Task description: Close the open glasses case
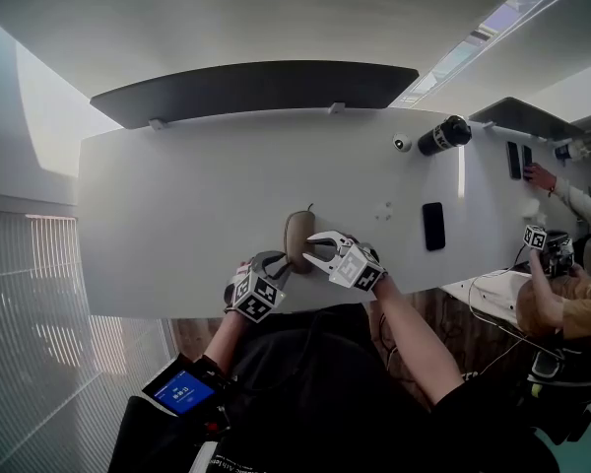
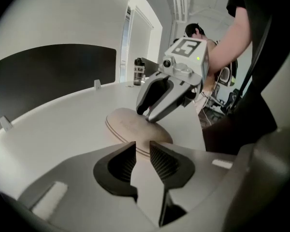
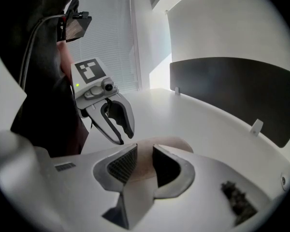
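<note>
Both spread at table-edge (image 1: 177,304) glasses case (image 1: 297,233): left hand-held gripper (image 1: 276,262), right hand-held gripper (image 1: 312,247).

The long white worktop (image 1: 177,205) is mostly bare. Behind its far edge stands a dark divider panel (image 1: 256,87), with two small white clips (image 1: 158,123) at its foot.

Near the front edge, about midway along, a beige glasses case (image 1: 298,239) lies flat. It is an oval with a seam running round its rim and its long axis points away from the person.

To the right of it, well apart, a black phone (image 1: 433,226) lies face up. Beyond that, near the far edge, are a small white round object with a dark centre (image 1: 402,143) and, just beside it, a dark bottle (image 1: 443,135). The left gripper view shows the bottle standing upright.

Further right lie two small flat black items (image 1: 513,159), too small to identify.
</note>
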A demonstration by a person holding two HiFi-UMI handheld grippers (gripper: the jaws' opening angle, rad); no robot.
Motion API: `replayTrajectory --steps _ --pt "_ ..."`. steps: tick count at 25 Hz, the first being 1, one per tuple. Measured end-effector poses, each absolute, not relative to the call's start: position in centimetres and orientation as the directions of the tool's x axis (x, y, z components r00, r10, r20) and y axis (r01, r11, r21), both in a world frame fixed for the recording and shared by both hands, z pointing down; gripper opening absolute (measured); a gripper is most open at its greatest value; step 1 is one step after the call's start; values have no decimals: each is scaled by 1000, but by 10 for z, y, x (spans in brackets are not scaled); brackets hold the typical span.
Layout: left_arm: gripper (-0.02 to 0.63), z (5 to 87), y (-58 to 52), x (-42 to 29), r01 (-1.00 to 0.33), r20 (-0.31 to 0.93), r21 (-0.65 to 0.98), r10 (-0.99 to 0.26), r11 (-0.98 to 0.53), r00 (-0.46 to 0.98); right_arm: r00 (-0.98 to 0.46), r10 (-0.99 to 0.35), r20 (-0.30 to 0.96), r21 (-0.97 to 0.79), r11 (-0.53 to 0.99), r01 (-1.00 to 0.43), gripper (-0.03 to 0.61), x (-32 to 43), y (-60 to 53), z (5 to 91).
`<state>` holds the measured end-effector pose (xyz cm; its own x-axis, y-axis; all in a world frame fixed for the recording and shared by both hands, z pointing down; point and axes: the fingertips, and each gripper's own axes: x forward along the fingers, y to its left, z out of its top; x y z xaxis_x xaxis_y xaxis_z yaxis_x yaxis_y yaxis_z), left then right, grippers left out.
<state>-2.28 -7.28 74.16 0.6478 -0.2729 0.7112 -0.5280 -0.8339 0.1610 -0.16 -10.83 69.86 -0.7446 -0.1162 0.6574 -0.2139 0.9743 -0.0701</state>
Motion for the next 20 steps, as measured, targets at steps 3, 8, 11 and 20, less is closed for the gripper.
replayTrajectory --steps 3,8,11,20 --pt "97 742 -75 -21 -555 682 234 -272 -798 679 -755 -123 644 -80 971 -226 109 -1 -109 699" --pt "100 745 -75 -22 -559 673 258 -268 -788 689 -745 -83 662 -121 969 -216 100 1 -107 703" --pt "100 745 -75 -22 -564 665 276 -269 -778 696 -758 -86 647 -103 975 -199 94 0 -110 700" --pt "101 746 -76 -22 -556 662 272 -266 -786 700 -772 -115 625 -59 979 -193 94 -3 -110 694"
